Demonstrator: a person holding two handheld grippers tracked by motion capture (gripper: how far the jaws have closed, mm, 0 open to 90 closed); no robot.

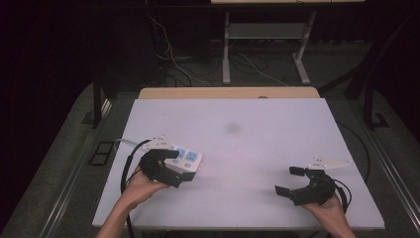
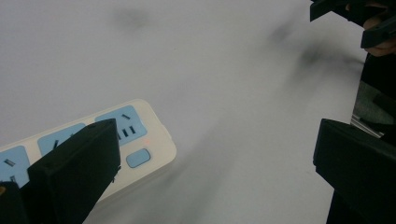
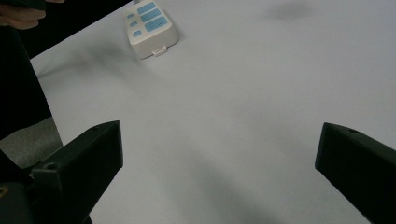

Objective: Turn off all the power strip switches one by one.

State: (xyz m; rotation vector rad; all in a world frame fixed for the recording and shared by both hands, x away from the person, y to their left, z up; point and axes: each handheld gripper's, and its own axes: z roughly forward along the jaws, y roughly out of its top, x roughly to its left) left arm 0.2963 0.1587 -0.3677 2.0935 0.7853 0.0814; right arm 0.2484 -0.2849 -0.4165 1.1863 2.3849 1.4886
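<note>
In the high view, a white rectangular plastic power strip with pale blue socket faces lies near the left edge of the white table top, toward the person's side. The left gripper sits over the strip's near end, held by the left hand; a black cable loops beside it. Whether its jaws touch the strip cannot be told here. The right gripper hangs over bare table near the right front corner, well apart from the strip, its jaws spread wide with nothing between them.

In the left gripper view, the jaws stand far apart. The left jaw covers part of the power strip, whose end carries a blue button and a faint red light; the right jaw stands over bare table. Nothing is clamped.

In the right gripper view, both jaws are wide apart over bare table top, and the power strip lies far off at the upper left.
</note>
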